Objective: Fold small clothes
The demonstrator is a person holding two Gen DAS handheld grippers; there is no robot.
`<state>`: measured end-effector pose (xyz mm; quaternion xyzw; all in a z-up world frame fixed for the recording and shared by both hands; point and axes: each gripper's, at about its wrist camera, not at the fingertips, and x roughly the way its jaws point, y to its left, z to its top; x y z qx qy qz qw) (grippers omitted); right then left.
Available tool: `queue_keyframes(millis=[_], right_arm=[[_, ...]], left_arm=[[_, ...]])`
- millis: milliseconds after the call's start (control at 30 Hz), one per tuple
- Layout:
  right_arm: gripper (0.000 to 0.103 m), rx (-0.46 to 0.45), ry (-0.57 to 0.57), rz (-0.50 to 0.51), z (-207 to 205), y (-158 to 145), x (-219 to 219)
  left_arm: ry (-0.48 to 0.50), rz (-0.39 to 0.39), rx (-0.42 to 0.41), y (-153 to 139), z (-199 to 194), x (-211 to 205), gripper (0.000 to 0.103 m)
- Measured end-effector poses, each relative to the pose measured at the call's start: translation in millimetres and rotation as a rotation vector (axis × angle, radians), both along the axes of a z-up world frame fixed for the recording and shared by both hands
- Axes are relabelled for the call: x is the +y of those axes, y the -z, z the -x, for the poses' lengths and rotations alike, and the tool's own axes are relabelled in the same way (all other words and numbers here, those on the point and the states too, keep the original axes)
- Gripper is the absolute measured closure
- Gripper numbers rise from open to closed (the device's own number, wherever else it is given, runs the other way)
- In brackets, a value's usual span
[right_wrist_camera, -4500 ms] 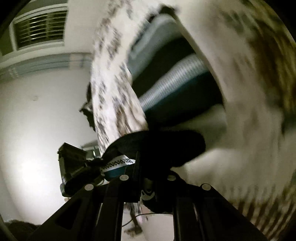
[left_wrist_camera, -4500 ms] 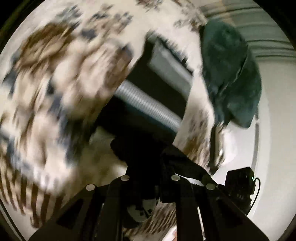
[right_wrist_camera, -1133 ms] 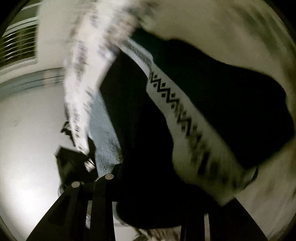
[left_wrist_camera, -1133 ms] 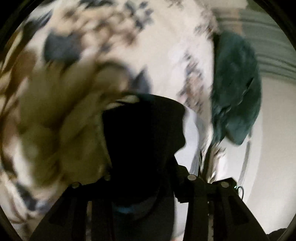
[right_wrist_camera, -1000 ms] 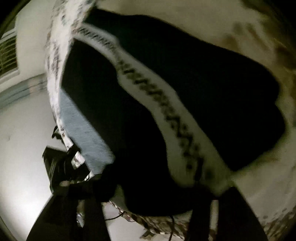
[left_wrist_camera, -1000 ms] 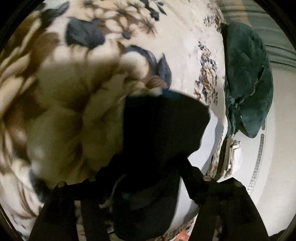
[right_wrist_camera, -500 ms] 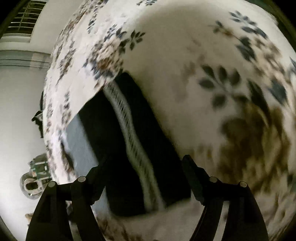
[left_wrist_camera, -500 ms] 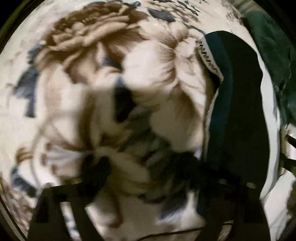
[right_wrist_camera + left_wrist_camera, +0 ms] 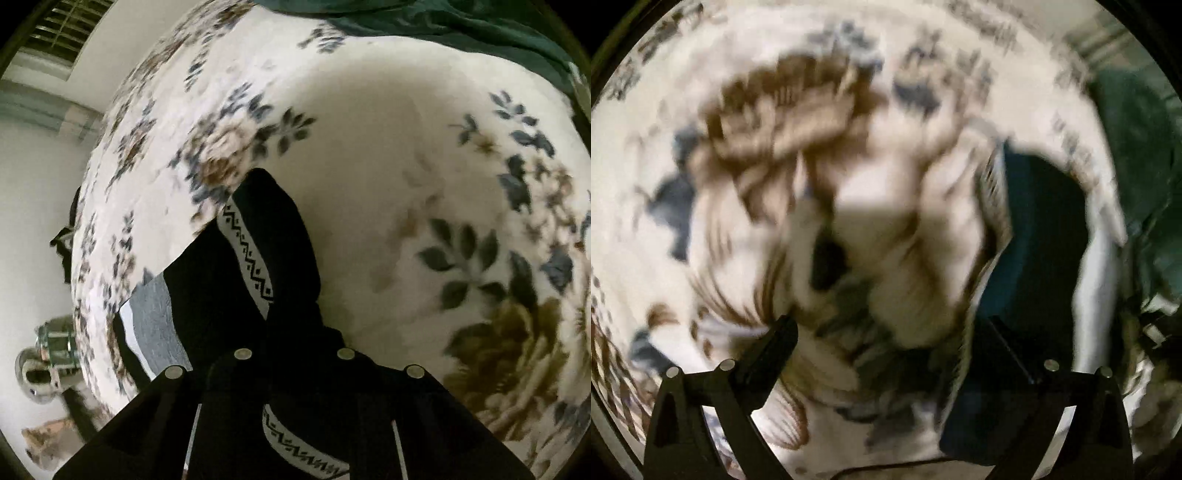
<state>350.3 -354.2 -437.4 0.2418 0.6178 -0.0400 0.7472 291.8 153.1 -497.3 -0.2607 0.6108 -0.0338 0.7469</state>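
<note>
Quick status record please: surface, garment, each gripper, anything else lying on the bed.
surface: floral blanket, cream with brown and blue flowers
garment: small black garment with white zigzag band and grey panel, lying on the blanket
right gripper: jaws just closed, pinching the garment's near edge
left gripper: jaws wide apart, nothing between them, garment to its right
other: dark green cloth at the blanket's far edge
</note>
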Motion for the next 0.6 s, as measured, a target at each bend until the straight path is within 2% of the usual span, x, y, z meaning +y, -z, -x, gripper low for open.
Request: queue_keyframes(millis=[100,167,233,300,467,567,600], right_arm=[[0.089,0.049,-0.019,0.038,3,11,-9],[0.088,0.113,-0.050,0.043,-1,27,-6],[0.085,0.173,-0.045,0.006,-5,40,-6],[0.068,0.201,-0.005,-0.051,0,38,-15],[0.038,0.226,0.039,-0.145,40,35,-37],[0.036,0.261,0.079,-0.266,67,53,-44],[0.042,0.262,0.095,-0.311,74,58,-43]], left_arm=[[-0.014,0.096,-0.041,-15,-23,-5,0.002],[0.000,0.104,-0.065,-16,-44,-21,0.002],[0.031,0.077,-0.077,-12,-61,-39,0.002],[0.065,0.044,-0.076,-4,-79,-52,0.002],[0.135,-0.007,-0.046,19,-106,-73,0.002],[0.132,0.012,-0.038,23,-106,-69,0.002],[0.131,0.014,-0.037,22,-108,-70,0.002]])
